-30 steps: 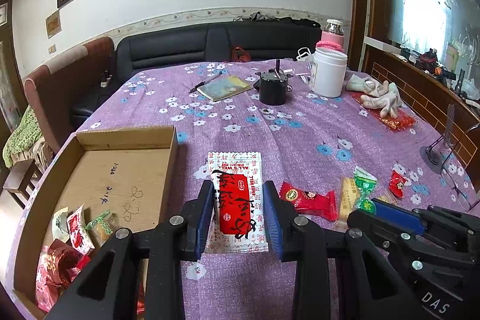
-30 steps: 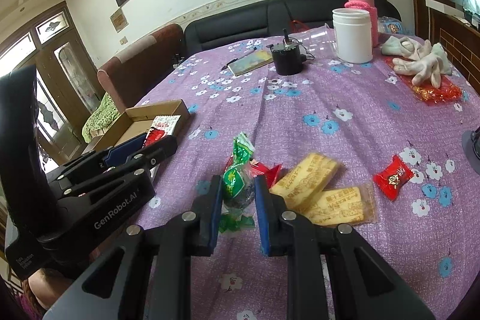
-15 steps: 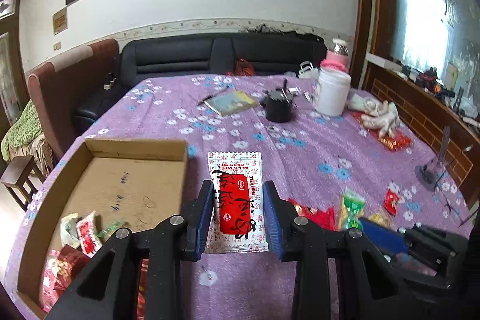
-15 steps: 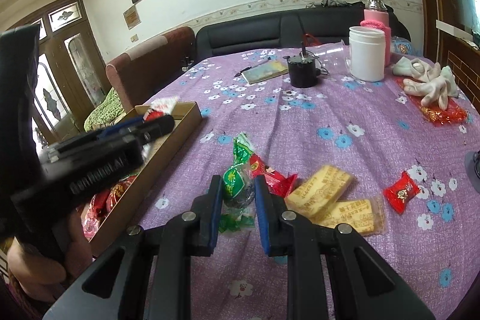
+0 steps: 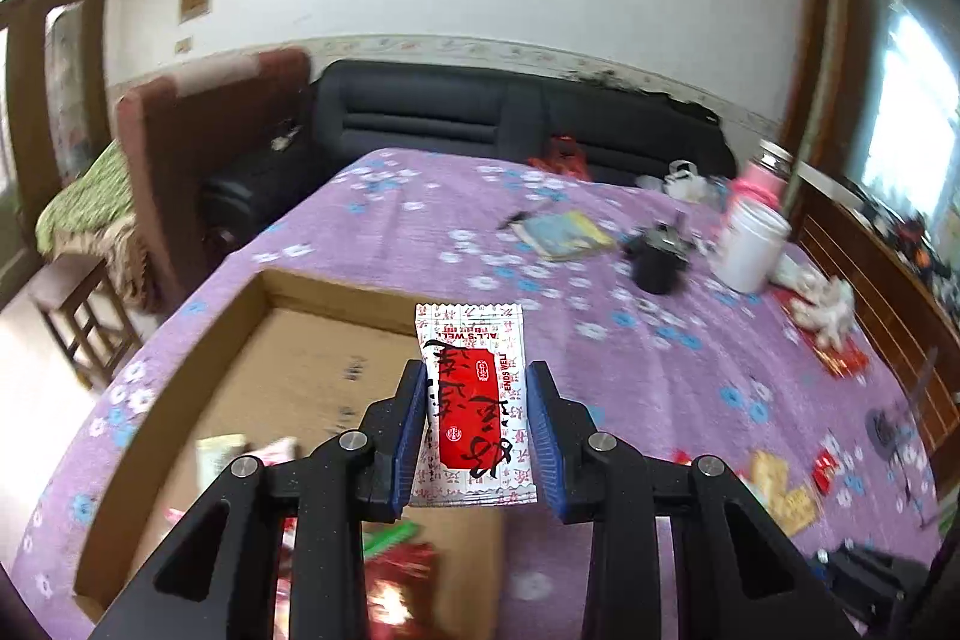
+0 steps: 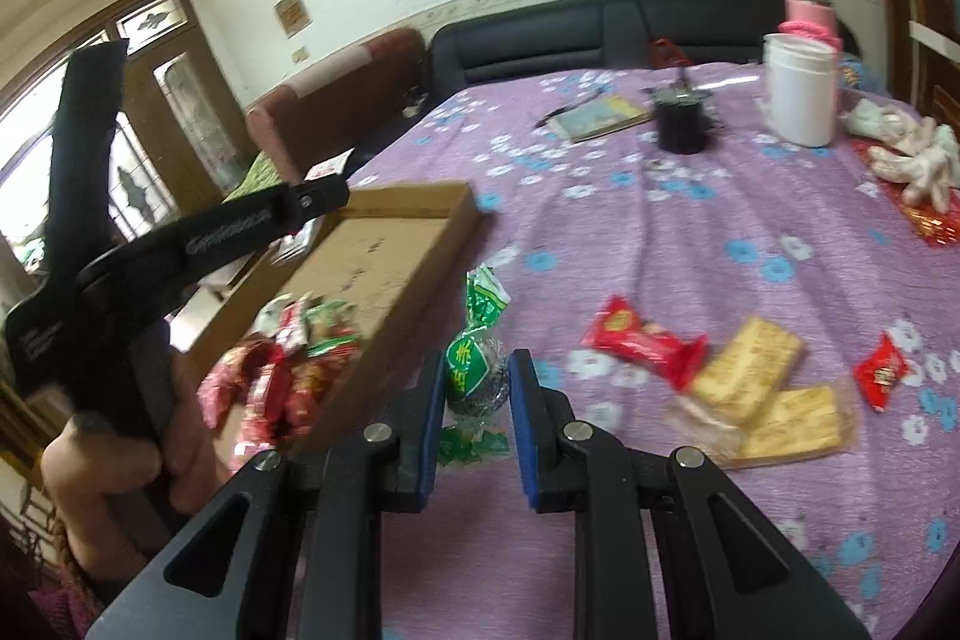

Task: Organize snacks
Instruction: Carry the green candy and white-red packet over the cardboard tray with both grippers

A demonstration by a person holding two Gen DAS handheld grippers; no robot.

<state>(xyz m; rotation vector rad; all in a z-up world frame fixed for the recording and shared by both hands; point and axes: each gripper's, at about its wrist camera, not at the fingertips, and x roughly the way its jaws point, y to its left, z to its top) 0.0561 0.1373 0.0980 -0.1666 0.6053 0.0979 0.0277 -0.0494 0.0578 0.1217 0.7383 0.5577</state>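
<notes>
Evidently both loads were mid-carry toward the cardboard box (image 5: 336, 292): the left gripper (image 5: 474, 436) pinched a white-and-red sachet (image 5: 471, 400) above it, while the right gripper (image 6: 477, 388), clamped on a green-wrapped candy (image 6: 474, 364), hung just beside its near wall. Next, each needed lowering inside before letting go.

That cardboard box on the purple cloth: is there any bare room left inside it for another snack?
Yes. The cardboard box is crowded only at its near end, where wrapped snacks pile up. The floor from that pile to the far wall is bare. On the tablecloth, the stretch between the box and the black cup is bare too; the near right is strewn with loose packets.
</notes>
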